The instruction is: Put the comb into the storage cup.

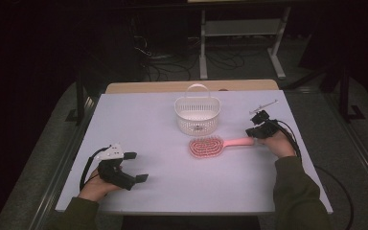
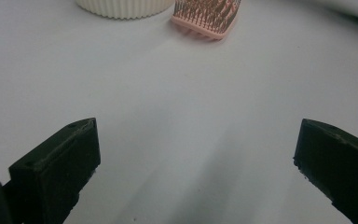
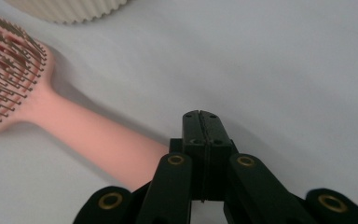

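Observation:
A pink hairbrush [image 1: 206, 147] lies bristles up on the white table, its handle pointing right. My right gripper [image 1: 251, 134] sits at the end of that handle. In the right gripper view its jaws [image 3: 200, 121] are shut flat against each other with nothing between them, and the hairbrush's handle [image 3: 98, 140] ends just to their left. A white ribbed basket [image 1: 197, 115] with a hoop handle stands just behind the brush head. My left gripper [image 1: 137, 166] rests open near the table's front left, aimed across bare table [image 2: 196, 163] toward the hairbrush [image 2: 207, 16] and basket [image 2: 123, 7].
The white table top [image 1: 143, 120] has a wooden strip along its far edge. A small metal tool [image 1: 262, 106] lies behind my right gripper. Cables and a white stand's legs [image 1: 203, 57] are on the dark floor beyond.

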Demonstrator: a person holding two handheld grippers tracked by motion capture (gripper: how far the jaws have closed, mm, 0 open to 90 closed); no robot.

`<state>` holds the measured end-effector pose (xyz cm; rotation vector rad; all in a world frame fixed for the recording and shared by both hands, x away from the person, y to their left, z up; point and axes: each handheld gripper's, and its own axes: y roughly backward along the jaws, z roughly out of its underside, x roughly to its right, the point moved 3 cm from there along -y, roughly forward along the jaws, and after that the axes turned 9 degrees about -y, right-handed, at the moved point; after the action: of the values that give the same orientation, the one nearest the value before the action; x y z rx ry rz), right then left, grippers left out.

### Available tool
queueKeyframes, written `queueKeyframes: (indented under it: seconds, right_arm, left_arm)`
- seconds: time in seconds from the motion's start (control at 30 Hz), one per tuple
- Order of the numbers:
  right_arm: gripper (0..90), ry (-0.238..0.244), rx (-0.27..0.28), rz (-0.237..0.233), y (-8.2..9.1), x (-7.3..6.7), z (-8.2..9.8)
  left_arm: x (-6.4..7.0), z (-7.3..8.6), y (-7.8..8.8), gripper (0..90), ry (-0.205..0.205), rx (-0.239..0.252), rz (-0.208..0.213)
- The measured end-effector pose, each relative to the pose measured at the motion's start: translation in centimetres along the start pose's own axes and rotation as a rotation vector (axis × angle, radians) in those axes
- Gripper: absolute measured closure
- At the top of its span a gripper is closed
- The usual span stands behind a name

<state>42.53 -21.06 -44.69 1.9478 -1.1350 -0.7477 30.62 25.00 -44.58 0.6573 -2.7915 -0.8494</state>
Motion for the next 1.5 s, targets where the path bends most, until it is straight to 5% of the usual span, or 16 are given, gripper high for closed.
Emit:
queueKeyframes:
  seconds: [0.6, 1.5]
  right_arm:
    - [89.3, 0.033, -0.03, 0.001, 0.7, -0.5, 1.9]
    - [89.3, 0.07, -0.047, -0.073, 2.8, -2.0, 5.6]
  left_arm:
    - [0.1, 0.0, 0.1, 0.4, -0.008, 0.001, -0.005]
    - [0.3, -0.1, 0.0, 0.4, -0.011, 0.003, -0.001]
